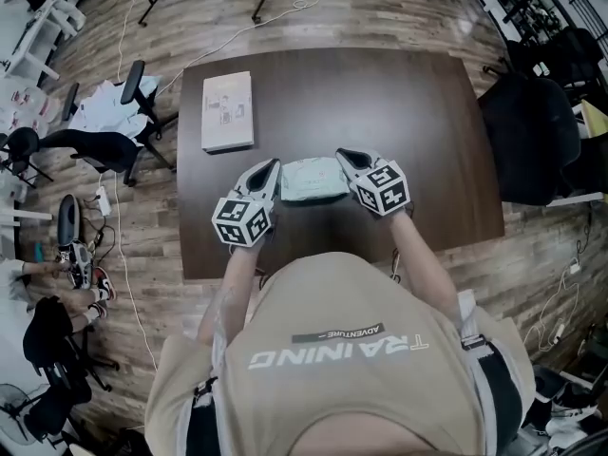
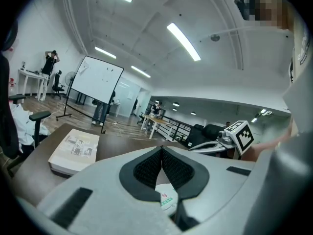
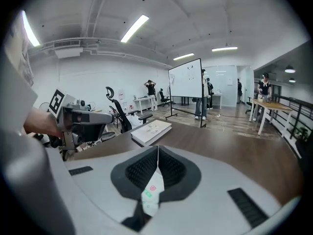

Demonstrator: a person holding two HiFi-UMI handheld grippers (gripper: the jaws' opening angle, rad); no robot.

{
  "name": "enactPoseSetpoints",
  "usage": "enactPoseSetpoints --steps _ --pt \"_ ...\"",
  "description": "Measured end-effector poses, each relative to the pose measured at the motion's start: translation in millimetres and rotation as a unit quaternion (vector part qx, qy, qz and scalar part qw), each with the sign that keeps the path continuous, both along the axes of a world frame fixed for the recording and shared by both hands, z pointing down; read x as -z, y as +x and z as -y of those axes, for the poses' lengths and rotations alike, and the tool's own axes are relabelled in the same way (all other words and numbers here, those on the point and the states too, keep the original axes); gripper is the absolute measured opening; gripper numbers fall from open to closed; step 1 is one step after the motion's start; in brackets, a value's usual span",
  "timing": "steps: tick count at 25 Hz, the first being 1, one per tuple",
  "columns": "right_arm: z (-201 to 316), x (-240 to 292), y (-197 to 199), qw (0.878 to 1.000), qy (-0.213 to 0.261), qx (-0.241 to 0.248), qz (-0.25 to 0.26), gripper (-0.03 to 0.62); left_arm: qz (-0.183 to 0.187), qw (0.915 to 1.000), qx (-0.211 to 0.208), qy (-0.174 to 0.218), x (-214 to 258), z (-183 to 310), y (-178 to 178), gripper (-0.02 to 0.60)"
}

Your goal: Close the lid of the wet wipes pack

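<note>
The big brown table [image 1: 418, 141] holds a flat white box [image 1: 227, 110] near its far left corner. The wet wipes pack [image 1: 312, 180] lies by the near edge. My left gripper [image 1: 274, 165] pinches its left end, and my right gripper [image 1: 342, 154] pinches its right end.

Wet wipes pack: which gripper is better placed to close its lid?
Right, narrowly. The left gripper and right gripper each clamp an end of the pack; the right seems further over its top, so the left could steady it.
</note>
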State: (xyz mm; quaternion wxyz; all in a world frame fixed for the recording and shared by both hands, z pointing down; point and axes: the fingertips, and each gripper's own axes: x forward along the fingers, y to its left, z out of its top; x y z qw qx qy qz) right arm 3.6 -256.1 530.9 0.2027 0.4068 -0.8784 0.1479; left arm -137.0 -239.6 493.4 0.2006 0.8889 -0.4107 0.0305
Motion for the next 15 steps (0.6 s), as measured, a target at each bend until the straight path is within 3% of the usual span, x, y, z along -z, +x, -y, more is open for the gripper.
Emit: enactPoseSetpoints --steps 15 --pt "16.7 93.3 6.0 0.994 0.109 0.010 -0.007 0.015 0.040 0.9948 -0.004 0.093 81.3 34.4 4.9 0.011"
